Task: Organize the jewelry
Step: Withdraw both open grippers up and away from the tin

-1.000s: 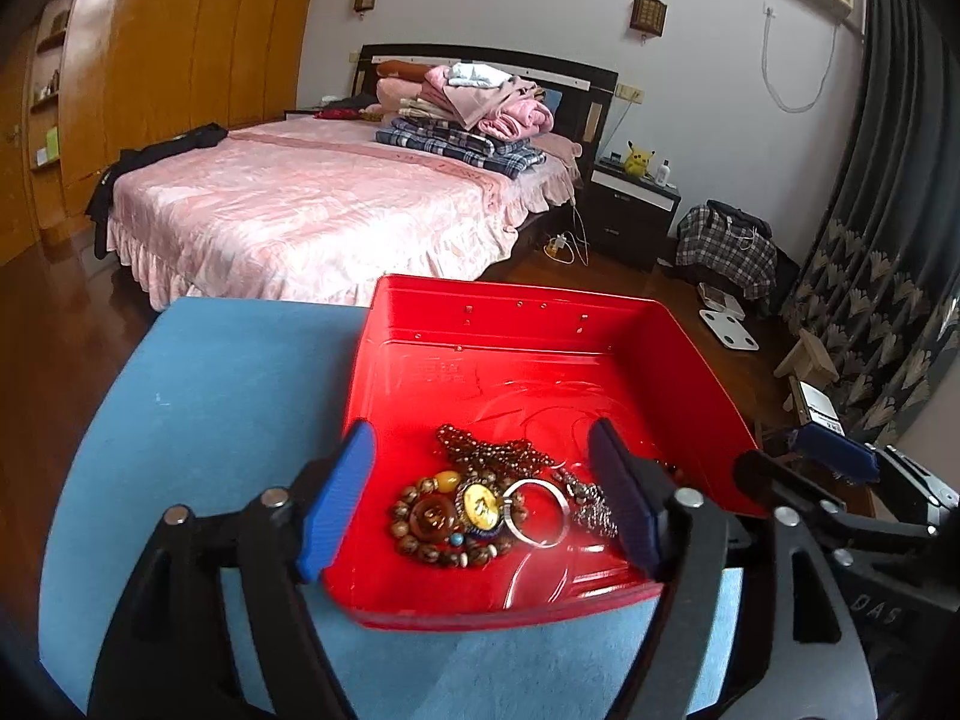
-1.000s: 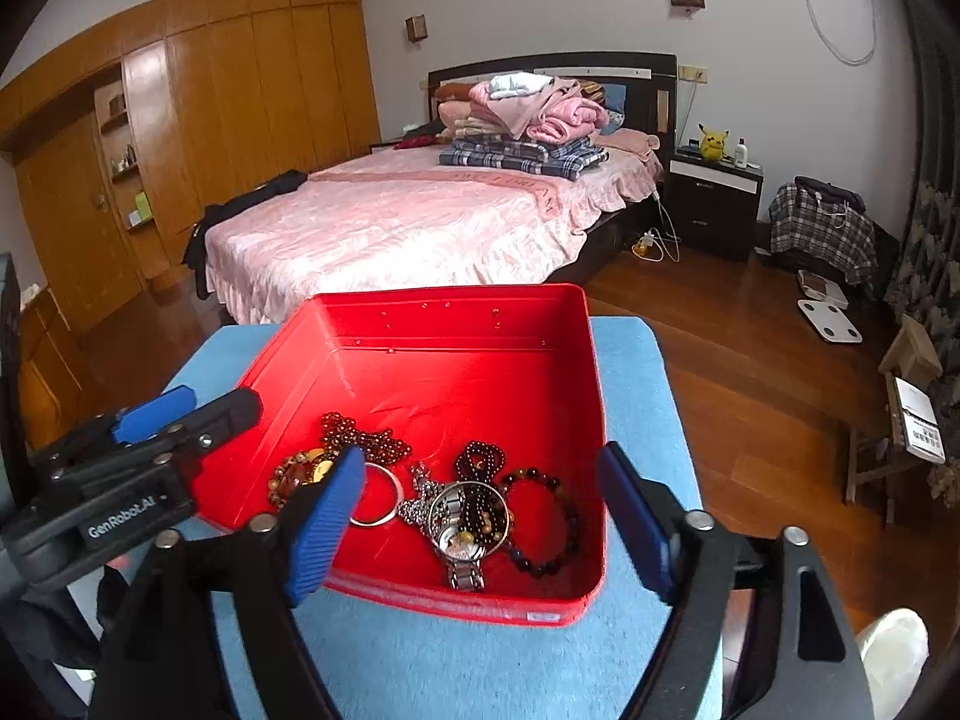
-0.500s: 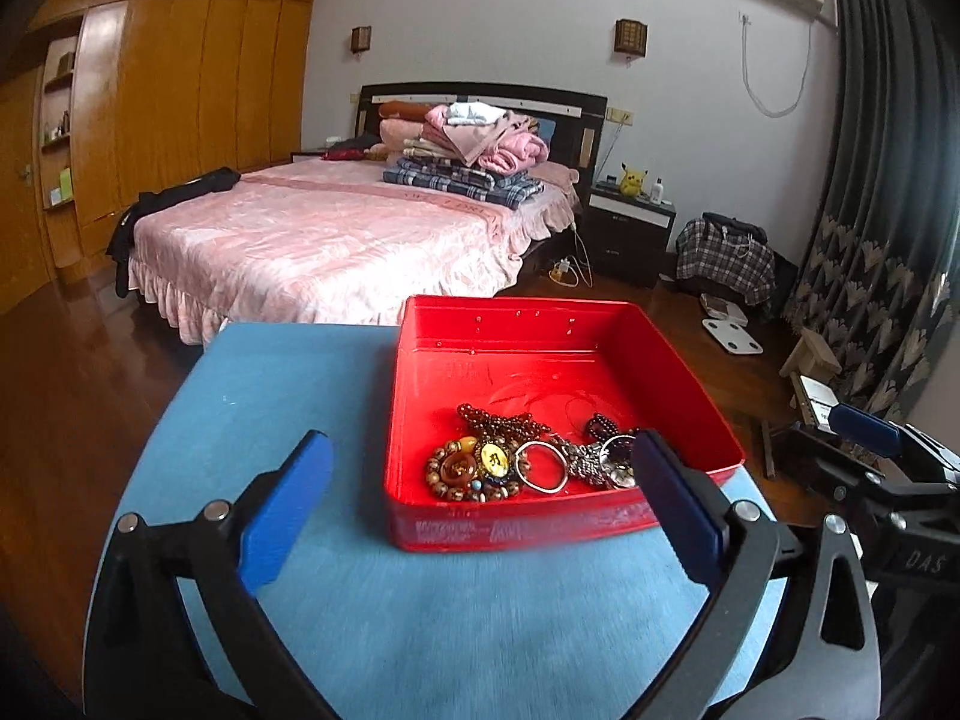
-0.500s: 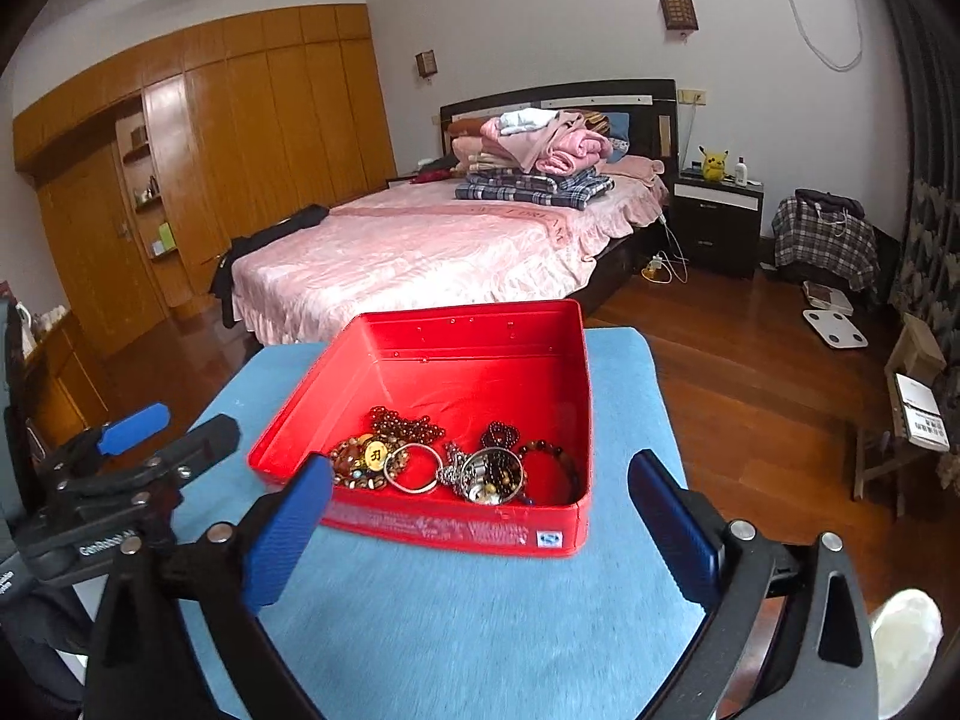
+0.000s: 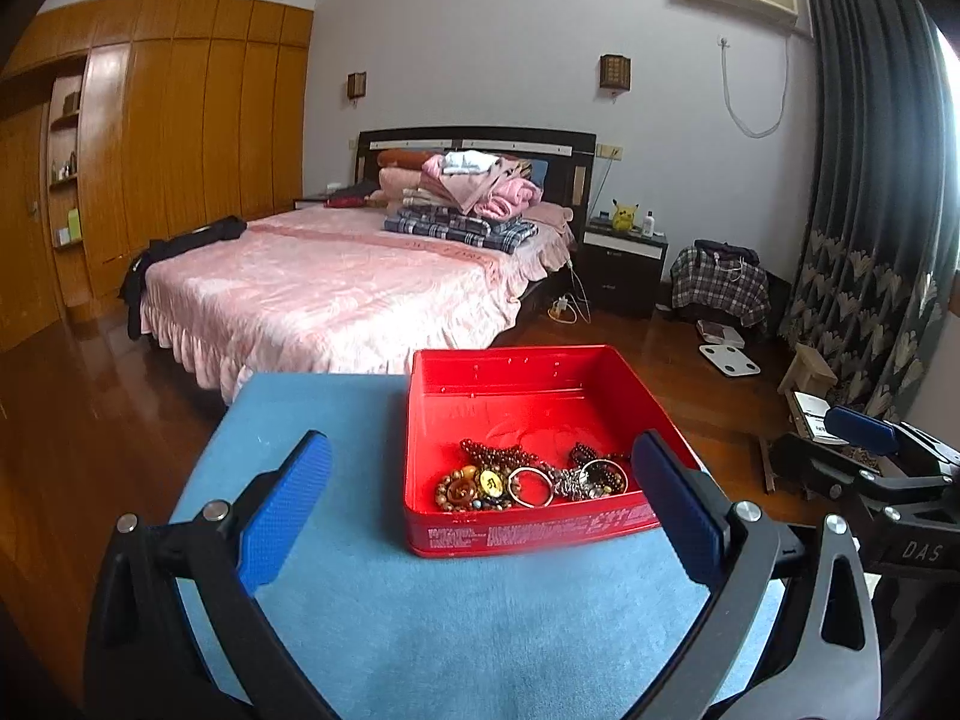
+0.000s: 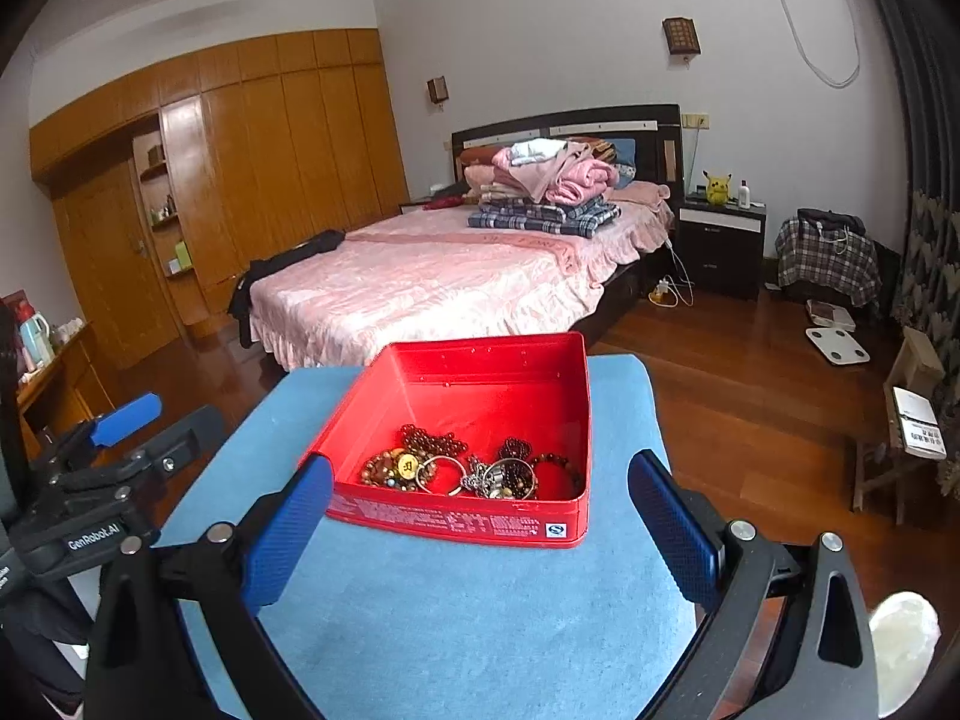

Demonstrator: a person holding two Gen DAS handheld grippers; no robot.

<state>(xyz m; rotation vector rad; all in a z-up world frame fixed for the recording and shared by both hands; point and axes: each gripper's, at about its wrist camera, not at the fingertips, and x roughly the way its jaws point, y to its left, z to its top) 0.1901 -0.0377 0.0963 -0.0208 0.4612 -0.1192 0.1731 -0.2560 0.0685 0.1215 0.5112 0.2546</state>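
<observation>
On the blue-covered table (image 5: 456, 630), toward its far edge: one red tin box (image 5: 528, 525), open-topped and shallow, printed text on its near wall. Inside the box, gathered against the near wall: a heap of jewelry (image 5: 528, 477) made up of brown and dark bead bracelets, a metal ring bangle, a round yellow pendant and some silvery chain pieces. The far half of the box floor is bare red.

Nearer the camera than the box, over the table's front part: left gripper (image 5: 480, 516), blue pads spread wide apart, nothing between them, not touching the box. Right gripper (image 6: 480, 531), likewise spread wide and empty, clear of the box.

Beyond the box: a bed (image 5: 336, 294) with a pink cover and stacked folded clothes at its head, wooden wardrobes along the wall to its left
</observation>
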